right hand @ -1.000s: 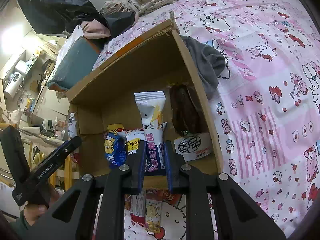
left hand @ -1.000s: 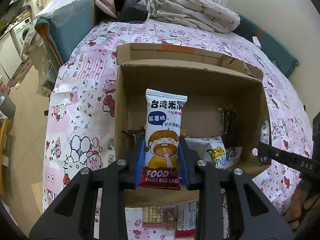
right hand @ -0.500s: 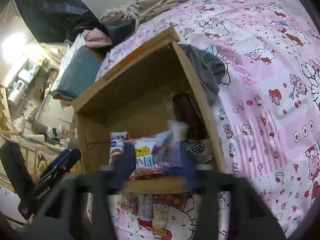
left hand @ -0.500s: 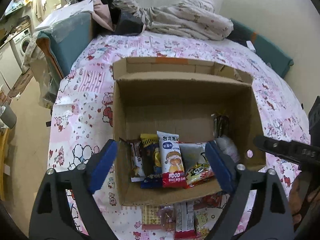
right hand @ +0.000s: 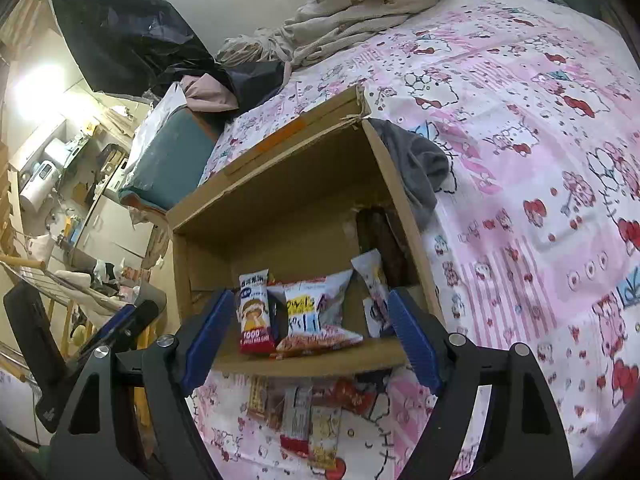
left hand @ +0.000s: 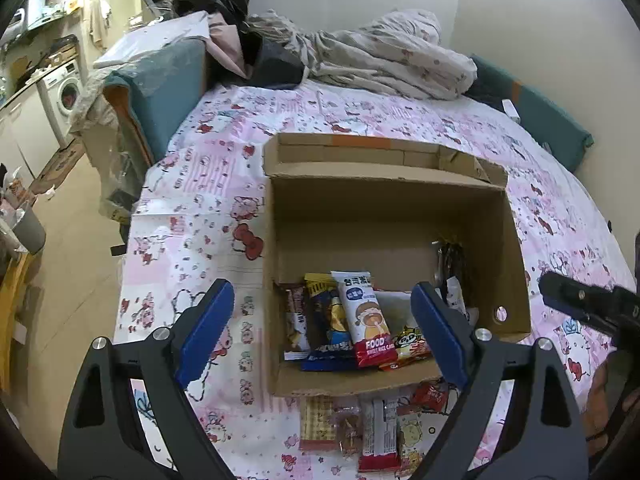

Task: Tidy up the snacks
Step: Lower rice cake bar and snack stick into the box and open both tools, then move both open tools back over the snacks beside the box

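A brown cardboard box point(left hand: 390, 208) sits open on a bed covered with a pink cartoon-print sheet point(left hand: 208, 208), and everything else is easiest to place against that box. Above its near wall the left gripper point(left hand: 322, 330) hangs with its blue-padded jaws spread wide and nothing between them; they have just been opening. Inside the box, against the near wall, a sweet rice cake packet point(left hand: 362, 318) with a red bottom band leans among other wrappers: a dark blue-and-yellow packet point(left hand: 326, 320) touching it on one side, a small red-and-yellow packet point(left hand: 410, 346) on the other. The right gripper point(right hand: 308, 332) hovers over the same near wall from the box's other end, jaws likewise apart and gripping nothing, having just opened. Seen from there, a white crisp bag point(right hand: 316, 312) with yellow lettering lies beside the rice cake packet, and a slim white packet point(right hand: 370, 280) leans toward the far-end wall next to some dark wrapped sticks point(right hand: 380, 240). Outside the box, just beside its near wall on the sheet, a short row of loose snacks point(left hand: 372, 428) lies side by side. A grey cloth point(right hand: 416, 168) drapes against one outer side of the box, and crumpled bedding point(left hand: 384, 64) is heaped well beyond its far flap.
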`<state>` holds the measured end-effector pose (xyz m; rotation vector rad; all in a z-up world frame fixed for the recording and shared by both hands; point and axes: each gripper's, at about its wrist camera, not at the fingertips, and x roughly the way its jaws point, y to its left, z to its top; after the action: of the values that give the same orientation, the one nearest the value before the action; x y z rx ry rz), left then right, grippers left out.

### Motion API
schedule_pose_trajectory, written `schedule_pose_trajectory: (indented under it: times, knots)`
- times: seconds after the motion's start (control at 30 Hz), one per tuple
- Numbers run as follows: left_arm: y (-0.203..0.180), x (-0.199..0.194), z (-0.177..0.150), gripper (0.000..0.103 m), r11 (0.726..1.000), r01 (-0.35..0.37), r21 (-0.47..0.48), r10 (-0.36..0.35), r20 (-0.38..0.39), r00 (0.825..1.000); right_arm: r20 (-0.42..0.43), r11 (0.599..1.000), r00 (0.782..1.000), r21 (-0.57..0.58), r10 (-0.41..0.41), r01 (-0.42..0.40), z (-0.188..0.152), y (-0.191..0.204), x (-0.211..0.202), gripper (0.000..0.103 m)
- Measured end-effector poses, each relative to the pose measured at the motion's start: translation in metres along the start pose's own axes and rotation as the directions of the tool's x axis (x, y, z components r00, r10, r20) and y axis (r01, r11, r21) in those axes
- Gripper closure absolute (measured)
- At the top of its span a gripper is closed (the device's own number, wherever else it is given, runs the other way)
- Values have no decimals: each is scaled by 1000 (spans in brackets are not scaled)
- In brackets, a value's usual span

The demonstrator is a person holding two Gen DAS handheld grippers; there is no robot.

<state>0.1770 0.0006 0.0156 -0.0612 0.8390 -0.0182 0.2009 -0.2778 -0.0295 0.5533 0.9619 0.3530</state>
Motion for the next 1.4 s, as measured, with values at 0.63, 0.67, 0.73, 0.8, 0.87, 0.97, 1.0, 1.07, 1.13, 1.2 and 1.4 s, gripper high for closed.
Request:
schedule_pose_trajectory:
  times: [0.63, 0.67, 0.73, 0.8, 0.87, 0.97, 1.0, 1.07, 1.13, 1.2, 1.4]
  knots:
    - [15, -33, -39, 15, 997, 30, -71, -34, -54, 998, -10, 998, 998, -12, -56, 56, -57, 7, -37, 11]
    - [15, -34, -42, 15, 997, 31, -76, -36, -60, 998, -9, 998, 998, -12, -60, 60, -60, 7, -38, 11]
    - [16, -35, -47, 10, 996, 36, -82, -42, -74, 996, -10, 998, 998, -11, -69, 69, -64, 8, -39, 9]
    - [17, -35, -53, 9, 995, 42, -88, -50, -88, 995, -15, 997, 997, -6, -74, 74, -69, 8, -40, 9]
    - [15, -36, -58, 9, 996, 40, -84, -48, -99, 994, -21, 997, 997, 2, -77, 77, -73, 7, -39, 9]
    - [11, -35, -67, 9, 997, 38, -74, -47, -119, 992, -37, 996, 996, 3, -85, 86, -81, 5, -38, 9]
    - [9, -34, -70, 9, 997, 40, -72, -49, -129, 990, -40, 996, 995, -3, -94, 94, -83, 5, -38, 9]
    - [5, -30, -77, 9, 997, 45, -69, -55, -157, 986, -43, 994, 993, -8, -108, 108, -85, 3, -39, 9]
    - [2, -26, -81, 9, 996, 47, -70, -59, -180, 982, -50, 992, 990, -8, -128, 128, -87, -1, -39, 9]
    - [1, -23, -85, 9, 996, 49, -77, -64, -199, 978, -62, 990, 988, 3, -142, 142, -89, -7, -38, 9]
    - [2, -12, -90, 9, 995, 44, -89, -63, -233, 971, -110, 975, 972, 53, -210, 217, -94, -24, -33, 9]
